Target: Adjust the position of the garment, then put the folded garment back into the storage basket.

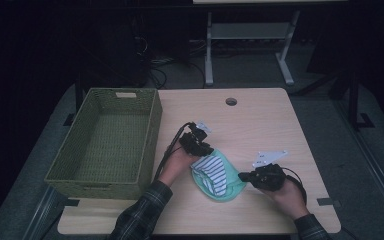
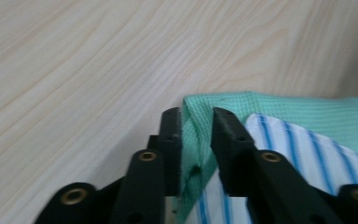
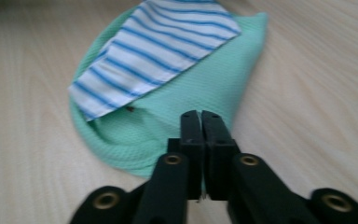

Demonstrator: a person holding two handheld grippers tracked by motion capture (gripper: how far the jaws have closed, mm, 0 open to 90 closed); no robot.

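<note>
On the table, just right of the green woven basket, lies a folded cloth, mint green with a blue-striped white side turned up. My left claw sits at its upper left edge; the jaws stand a little apart with a green fold between them, not pressed by both pads. My right claw is at the cloth's right edge, jaws clenched almost together on the green hem

We see the basket at nine o'clock on the counter, cloths at six.
</note>
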